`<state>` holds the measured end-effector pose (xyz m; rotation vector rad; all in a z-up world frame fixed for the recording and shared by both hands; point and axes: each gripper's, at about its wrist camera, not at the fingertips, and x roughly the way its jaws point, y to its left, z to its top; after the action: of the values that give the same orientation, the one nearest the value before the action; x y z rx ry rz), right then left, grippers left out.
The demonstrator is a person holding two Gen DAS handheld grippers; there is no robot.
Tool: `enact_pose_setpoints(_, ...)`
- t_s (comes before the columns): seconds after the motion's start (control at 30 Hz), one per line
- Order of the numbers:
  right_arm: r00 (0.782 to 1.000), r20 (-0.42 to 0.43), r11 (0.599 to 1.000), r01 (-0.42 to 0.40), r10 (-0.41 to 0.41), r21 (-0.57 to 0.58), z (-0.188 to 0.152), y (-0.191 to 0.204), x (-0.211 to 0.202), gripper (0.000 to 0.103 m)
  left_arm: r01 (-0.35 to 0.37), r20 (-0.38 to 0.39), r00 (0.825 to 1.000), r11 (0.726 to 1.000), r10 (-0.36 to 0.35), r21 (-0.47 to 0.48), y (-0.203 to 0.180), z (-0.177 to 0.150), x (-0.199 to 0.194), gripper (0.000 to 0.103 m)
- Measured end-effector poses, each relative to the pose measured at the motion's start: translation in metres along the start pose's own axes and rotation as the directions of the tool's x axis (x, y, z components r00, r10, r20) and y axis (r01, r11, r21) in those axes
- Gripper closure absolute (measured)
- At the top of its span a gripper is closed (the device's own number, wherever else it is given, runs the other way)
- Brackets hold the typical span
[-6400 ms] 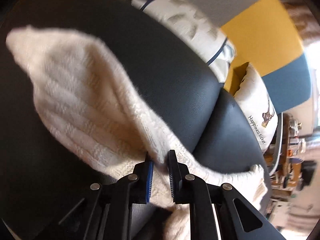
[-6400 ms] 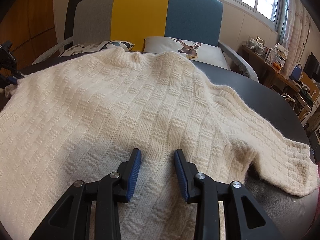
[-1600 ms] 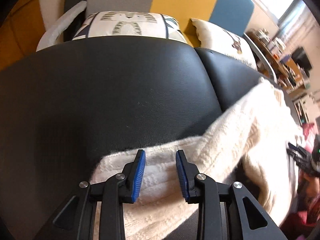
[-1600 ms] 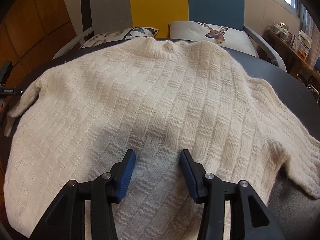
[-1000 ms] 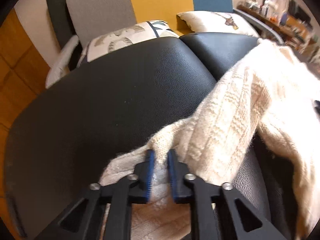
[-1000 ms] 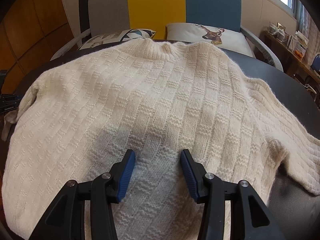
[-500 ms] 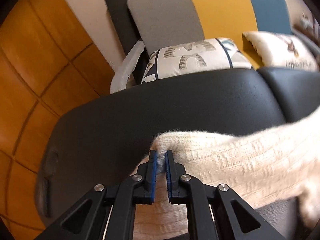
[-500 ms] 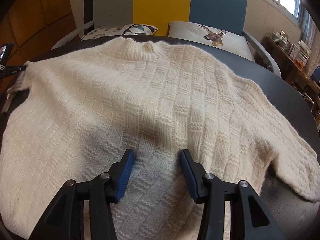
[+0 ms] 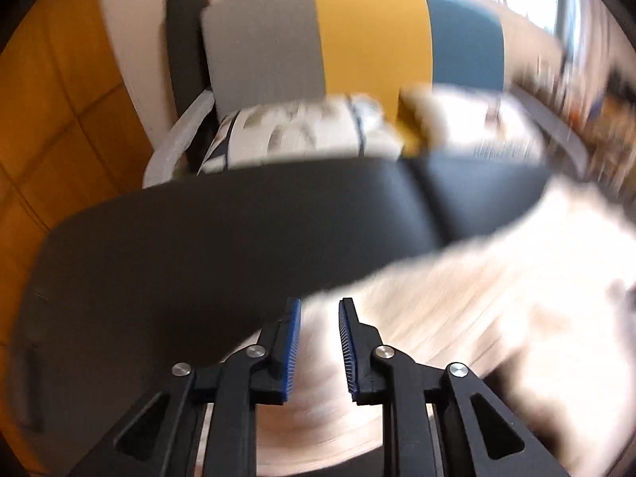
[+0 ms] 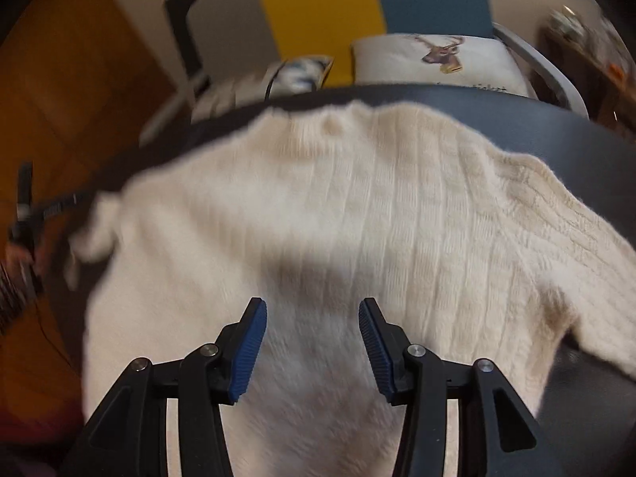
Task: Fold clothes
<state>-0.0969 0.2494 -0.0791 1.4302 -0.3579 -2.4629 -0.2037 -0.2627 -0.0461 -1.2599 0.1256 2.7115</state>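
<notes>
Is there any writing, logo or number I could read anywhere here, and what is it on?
Nothing can be read.
Deer cushion: a line of small dark print along its lower edge, too small and cut off by the black surface to read.
Same cushion, left wrist view: the print is motion-blurred.
Cream sweater: no label showing.

A grey, yellow and blue sofa (image 10: 318,4) with a deer cushion (image 10: 437,61) — orange-brown panelled wall (image 9: 51,91) left.

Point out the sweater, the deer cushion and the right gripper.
sweater (image 10: 357,206), right wrist view, middle of its body.
deer cushion (image 10: 433,63), right wrist view, printed face.
right gripper (image 10: 312,342), right wrist view, between its fingertips.
</notes>
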Motion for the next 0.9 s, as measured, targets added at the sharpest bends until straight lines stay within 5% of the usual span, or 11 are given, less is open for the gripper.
enact_pose_setpoints(0.13,1.000,-0.004,0.998,-0.013,0.013,-0.062,0.041,0.025,0.027,0.054,0.095,0.046,0.995,0.992,-0.091,-0.080,-0.007,0.042,0.012,0.037)
enact_pose_setpoints(0.23,1.000,-0.008,0.994,-0.023,0.023,-0.108,0.071,0.044,0.047,0.054,0.132,-0.067,0.989,0.990,-0.135,-0.042,-0.036,0.061,0.058,0.037)
enact_pose_setpoints(0.37,0.999,-0.013,0.985,-0.037,0.035,-0.169,0.112,0.069,0.074,0.053,0.037,-0.213,0.977,0.982,0.003,0.183,-0.087,0.044,0.106,0.037)
enact_pose_setpoints(0.53,0.994,-0.054,0.949,0.071,-0.092,-0.307,0.142,0.099,0.116,0.053,0.082,-0.228,0.974,0.931,0.000,0.354,-0.114,0.015,0.113,0.037)
enact_pose_setpoints(0.67,0.969,-0.153,0.930,0.135,-0.196,-0.341,0.149,0.101,0.153,0.055,0.058,-0.203,0.979,0.952,0.004,0.301,-0.107,0.009,0.116,0.028)
enact_pose_setpoints(0.77,0.979,-0.155,0.952,0.083,-0.133,-0.294,0.145,0.096,0.153,0.094,0.040,-0.156,0.988,0.955,0.007,0.293,-0.110,0.003,0.114,0.030)
enact_pose_setpoints(0.87,0.994,-0.081,0.954,0.045,-0.072,-0.298,0.136,0.096,0.129,0.097,0.008,-0.096,0.995,0.946,0.025,0.323,-0.122,-0.002,0.099,0.056)
enact_pose_setpoints(0.9,0.997,-0.052,0.948,0.037,-0.057,-0.315,0.130,0.097,0.118,0.097,-0.003,-0.076,0.997,0.943,0.030,0.333,-0.127,-0.003,0.095,0.079)
